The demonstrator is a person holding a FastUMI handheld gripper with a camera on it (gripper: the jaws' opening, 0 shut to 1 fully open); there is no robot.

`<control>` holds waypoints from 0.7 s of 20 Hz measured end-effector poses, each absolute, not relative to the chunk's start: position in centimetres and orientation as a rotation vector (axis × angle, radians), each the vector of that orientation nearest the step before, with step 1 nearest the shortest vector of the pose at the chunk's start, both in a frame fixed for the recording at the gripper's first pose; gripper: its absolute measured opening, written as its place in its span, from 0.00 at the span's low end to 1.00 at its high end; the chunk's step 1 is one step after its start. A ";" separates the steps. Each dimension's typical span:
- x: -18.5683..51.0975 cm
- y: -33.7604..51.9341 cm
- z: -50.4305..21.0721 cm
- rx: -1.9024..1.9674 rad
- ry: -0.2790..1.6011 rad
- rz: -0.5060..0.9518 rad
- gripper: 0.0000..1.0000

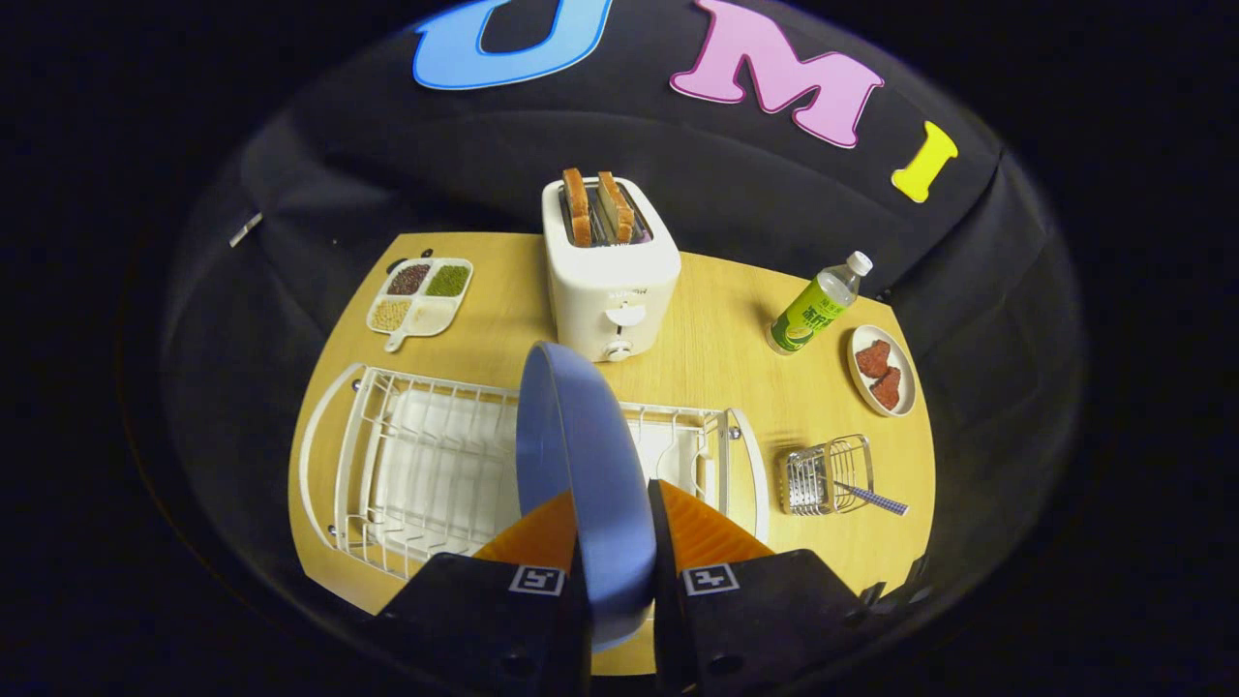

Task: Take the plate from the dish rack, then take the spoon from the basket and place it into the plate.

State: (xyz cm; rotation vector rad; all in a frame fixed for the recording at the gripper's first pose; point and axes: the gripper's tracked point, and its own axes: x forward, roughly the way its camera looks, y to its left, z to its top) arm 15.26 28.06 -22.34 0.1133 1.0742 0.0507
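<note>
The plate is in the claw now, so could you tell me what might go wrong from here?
1. The claw pinches the plate on edge by its rim; it could slip or swing.
2. The plate hangs over the rack, close to the toaster, and could knock either.
3. The spoon sticks out of the small basket, an awkward pick.

We see the plate [581, 455] on edge between the claw [615, 528] fingers, over the dish rack [426, 465] on the counter [716, 358]. Beyond it stands the toaster [610, 276], a divided tray [421, 295] to its left. Right of the claw sits the basket [828, 474] with the spoon [871, 498] in it.
</note>
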 end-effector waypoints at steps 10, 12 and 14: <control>7.0 20.7 -18.2 0.473 0.942 0.287 0.29; 4.1 18.9 -18.3 0.530 0.945 0.317 0.29; 1.3 17.3 -18.9 0.579 0.961 0.344 0.29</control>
